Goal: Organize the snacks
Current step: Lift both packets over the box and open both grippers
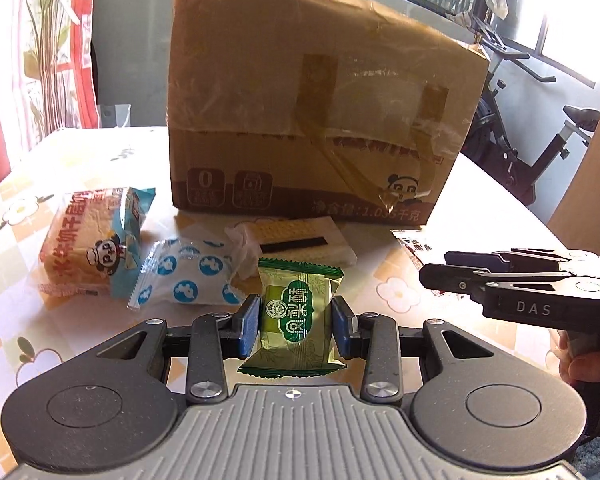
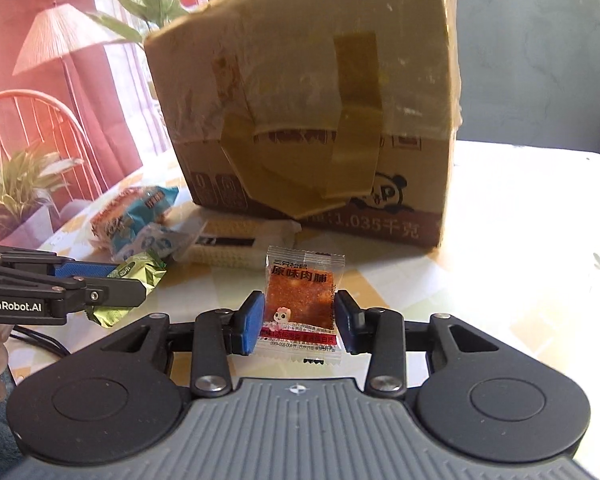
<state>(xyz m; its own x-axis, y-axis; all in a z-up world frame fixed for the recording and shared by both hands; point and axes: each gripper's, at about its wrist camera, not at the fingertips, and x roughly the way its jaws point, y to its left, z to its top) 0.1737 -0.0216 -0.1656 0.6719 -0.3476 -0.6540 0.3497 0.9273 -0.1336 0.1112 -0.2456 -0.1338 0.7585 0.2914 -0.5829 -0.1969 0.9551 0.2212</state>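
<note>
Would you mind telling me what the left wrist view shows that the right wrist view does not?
Only the left wrist view shows the exercise bike. Only the right wrist view shows the lamp, and the meat jerky packet face-on in the right gripper. Both show the cardboard box, the bread packet, and the green packet in the left gripper.

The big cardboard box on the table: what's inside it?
Nothing inside shows. The cardboard box is seen only from its taped front and sides, so its contents are hidden. Loose snack packets lie on the table in front of it.
</note>
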